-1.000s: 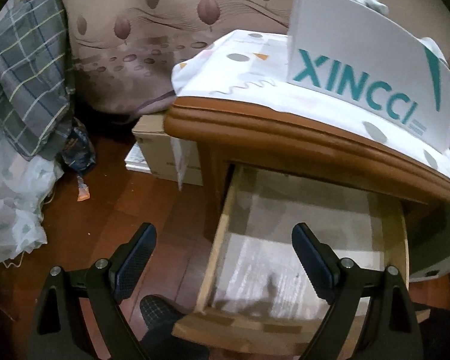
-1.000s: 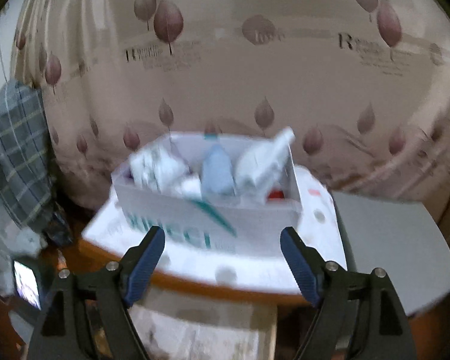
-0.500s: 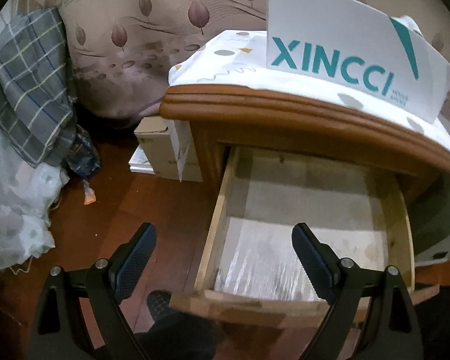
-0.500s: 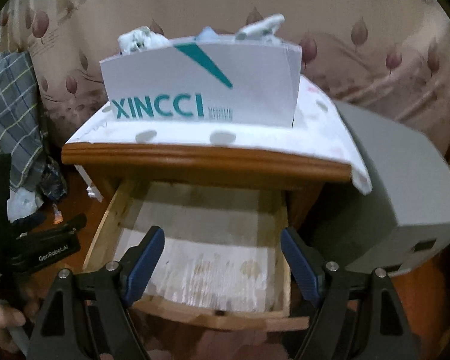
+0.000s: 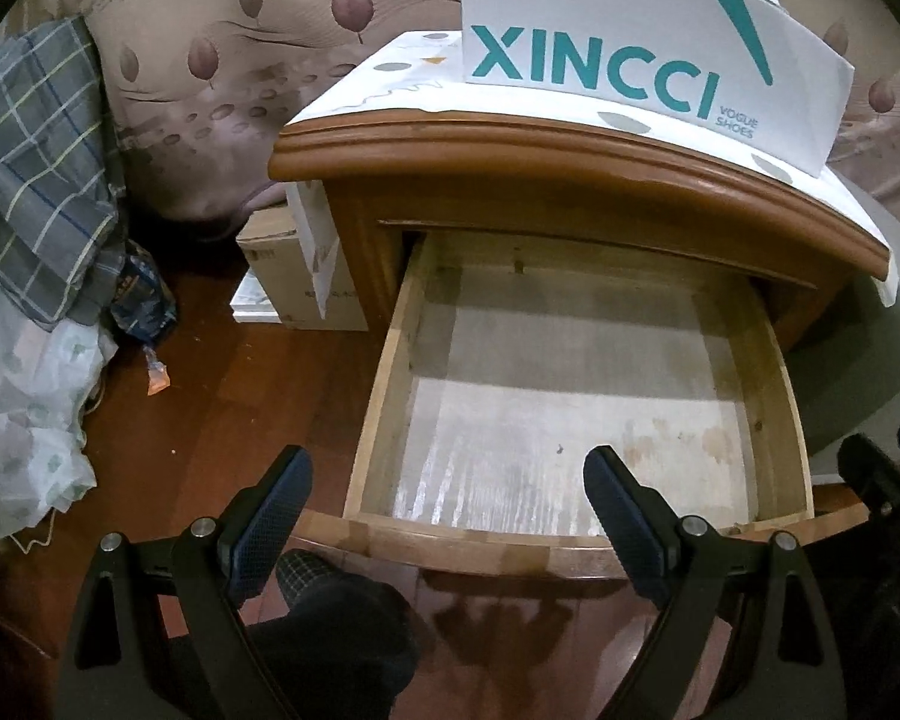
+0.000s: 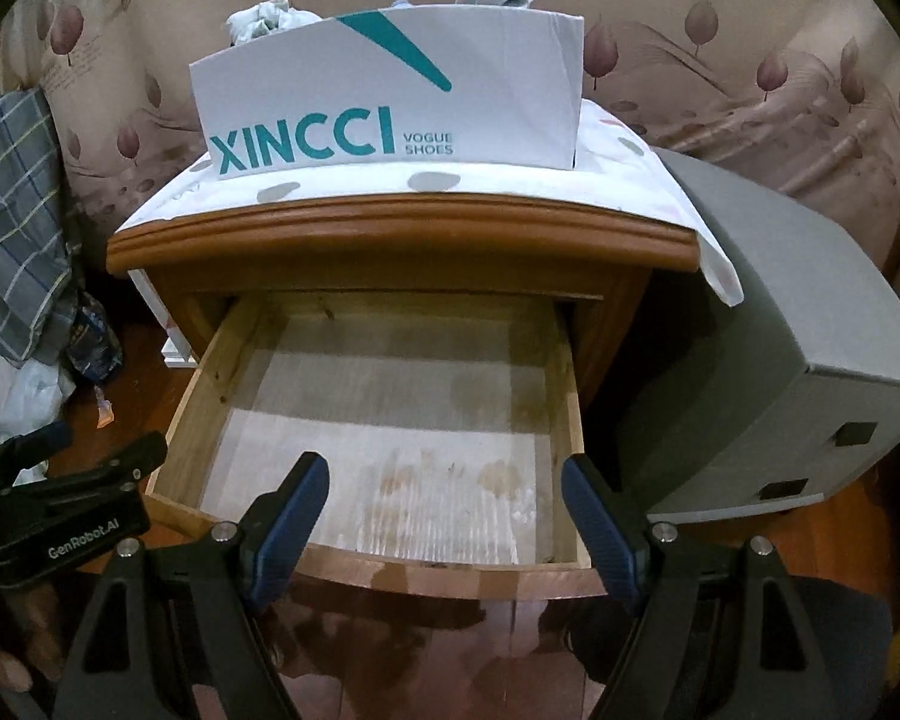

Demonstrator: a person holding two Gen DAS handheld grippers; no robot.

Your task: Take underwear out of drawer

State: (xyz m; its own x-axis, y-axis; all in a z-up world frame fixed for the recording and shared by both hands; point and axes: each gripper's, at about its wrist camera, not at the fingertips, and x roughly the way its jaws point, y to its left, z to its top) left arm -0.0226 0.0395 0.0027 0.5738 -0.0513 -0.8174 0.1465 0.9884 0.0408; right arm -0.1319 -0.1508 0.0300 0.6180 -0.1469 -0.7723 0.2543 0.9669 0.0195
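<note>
Two claws hover over the open drawer (image 6: pixel 384 420) of a wooden nightstand (image 6: pixel 402 240); the left claw (image 5: pixel 447 519) and the right claw (image 6: pixel 444 519) both stand spread wide with nothing between the pads; neither touches the drawer. The drawer is pulled well out and its pale lined floor lies bare in both views; no garment shows in it, though the strip under the cabinet top is shadowed. On the cloth-covered top stands a white shoe box (image 6: pixel 390 102), and bundled pale fabric (image 6: pixel 270 18) pokes above its rim; whether that is the underwear cannot be told for certain, but it seems likely. Judged from this, the removal looks finished or nearly so; what may remain is only a check of the shadowed back and perhaps closing the drawer. A grey box (image 6: pixel 780 372) sits just beside the nightstand on the floor.
</note>
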